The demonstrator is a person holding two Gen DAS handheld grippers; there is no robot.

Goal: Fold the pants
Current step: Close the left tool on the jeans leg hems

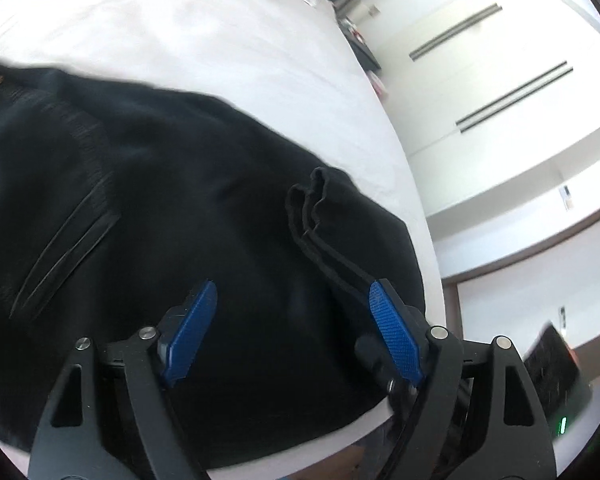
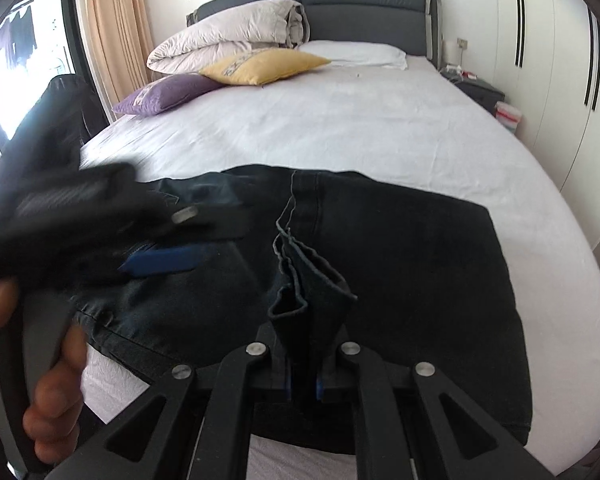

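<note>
The right gripper (image 2: 303,360) is pinching the stacked hems (image 2: 311,284) of the black jeans (image 2: 411,264), whose length is running crosswise. The left gripper (image 1: 292,320) is hovering spread, gripping nothing, just beside them.

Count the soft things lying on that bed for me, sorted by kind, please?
Cushions: 2, one yellow, one purple
White pillow: 1
Rolled duvet: 1
Black pants: 1
Total: 5
</note>
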